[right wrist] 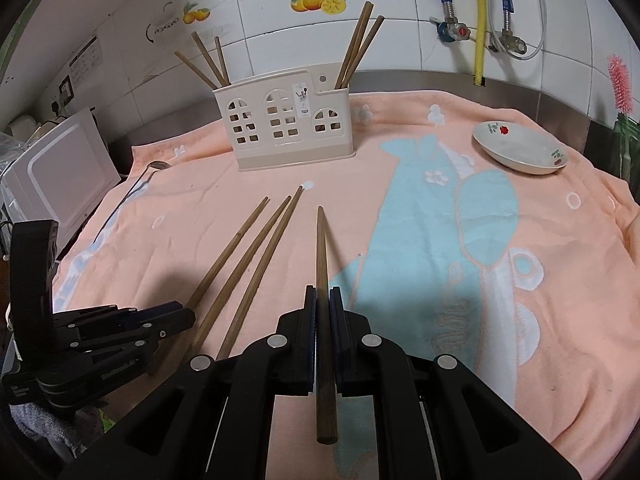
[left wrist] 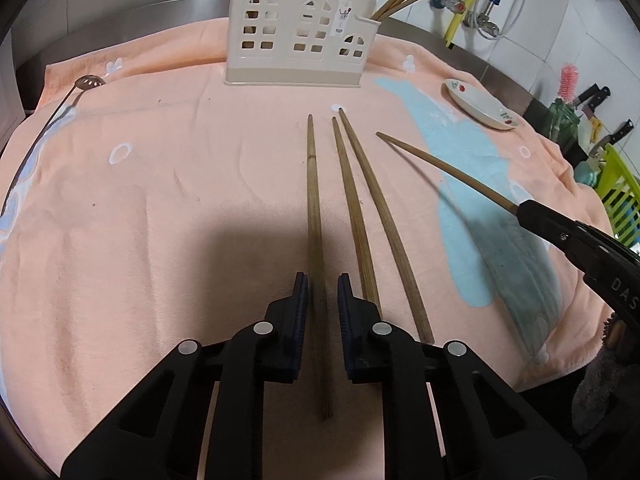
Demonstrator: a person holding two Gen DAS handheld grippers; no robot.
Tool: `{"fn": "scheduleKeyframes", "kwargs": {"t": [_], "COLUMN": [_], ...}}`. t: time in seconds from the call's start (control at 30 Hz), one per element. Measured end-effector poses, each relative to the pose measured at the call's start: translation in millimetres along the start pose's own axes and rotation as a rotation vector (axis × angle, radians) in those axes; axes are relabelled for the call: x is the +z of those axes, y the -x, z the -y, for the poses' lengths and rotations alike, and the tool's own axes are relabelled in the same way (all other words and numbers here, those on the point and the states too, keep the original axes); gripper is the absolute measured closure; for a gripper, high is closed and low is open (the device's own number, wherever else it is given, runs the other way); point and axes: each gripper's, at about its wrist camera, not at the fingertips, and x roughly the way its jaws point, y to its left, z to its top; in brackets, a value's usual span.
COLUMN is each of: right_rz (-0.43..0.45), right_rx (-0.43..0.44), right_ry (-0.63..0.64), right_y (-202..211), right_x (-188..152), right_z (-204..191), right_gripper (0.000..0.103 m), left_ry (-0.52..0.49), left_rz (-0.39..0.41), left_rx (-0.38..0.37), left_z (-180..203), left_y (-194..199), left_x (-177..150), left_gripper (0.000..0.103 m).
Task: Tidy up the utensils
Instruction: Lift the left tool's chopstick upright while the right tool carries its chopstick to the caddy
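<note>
The left gripper (left wrist: 322,292) is low over the towel (left wrist: 160,200), its jaws straddling the thick end of the leftmost chopstick (left wrist: 314,200); a narrow gap shows on each side of the stick in the left view, so the pads do not seem to press it, though the stick blurs there and I cannot be sure; it looks unclenched, with the stick between the fingers. Two more chopsticks (left wrist: 360,208) lie just to its right on the towel, side by side, tips near each other and pointing toward the holder (left wrist: 298,36).

The right gripper (right wrist: 322,300) is clenched on a fourth chopstick (right wrist: 321,248); the stick runs between the pads, its thick end jutting back toward the camera and its tip pointing toward the holder; in the left view the same stick slants in from the right, clear of the towel.

The holder stands upright at the far edge of the towel; chopsticks lean out of its left compartment (right wrist: 206,60) and its right one (right wrist: 360,44); the middle one looks empty from here. A small dish (right wrist: 520,148) sits on the towel well right of the holder; a slotted spoon (left wrist: 86,84) lies at the towel's far left edge.
</note>
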Motion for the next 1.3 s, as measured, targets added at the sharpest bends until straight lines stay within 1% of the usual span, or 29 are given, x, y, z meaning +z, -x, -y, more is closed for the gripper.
{"fn": "scheduleKeyframes", "kwargs": {"t": [0.1,0.2,0.33,0.5,0.67,0.87,1.0,1.3], "right_rz": [0.0,-0.002,-0.002,0.011,0.032,0.057,0.081,0.112], "right_rx": [0.001,0.001,-0.002,-0.003,0.0,0.005,0.012,0.046], "right_ry": [0.001,0.0,0.002,0.006,0.011,0.026,0.042,0.104], "right_y": [0.5,0.6,0.2,3.2,9.5,15.7,21.0,25.4], "right_x": [0.0,-0.2,0.4,2.5,7.9,17.1,27.4,56.2], "right_z": [0.7,0.6,-1.0,-0.2,0.4,-1.4,-3.1,-13.1], "right_gripper": [0.096,0.096,0.096,0.096,0.096,0.096,0.096,0.096], "left_ry": [-0.011,-0.027,-0.023,-0.039,-0.041,-0.069,-0.074,-0.11], "left_rz": [0.0,-0.001,0.007,0.051,0.111,0.179,0.207,0.254], "left_rx": [0.012,0.041,0.035,0.03,0.027,0.018,0.001,0.001], "left_z": [2.4,4.9,4.9,8.6,7.9,10.3,10.3,14.0], "left_y": [-0.4,-1.3,3.6,20.3,41.5,63.6,72.8,87.4], "left_x": [-0.1,0.7,3.0,9.7,21.2,34.9,43.7,66.3], "left_gripper": [0.09,0.096,0.097,0.097,0.097,0.097,0.097,0.097]}}
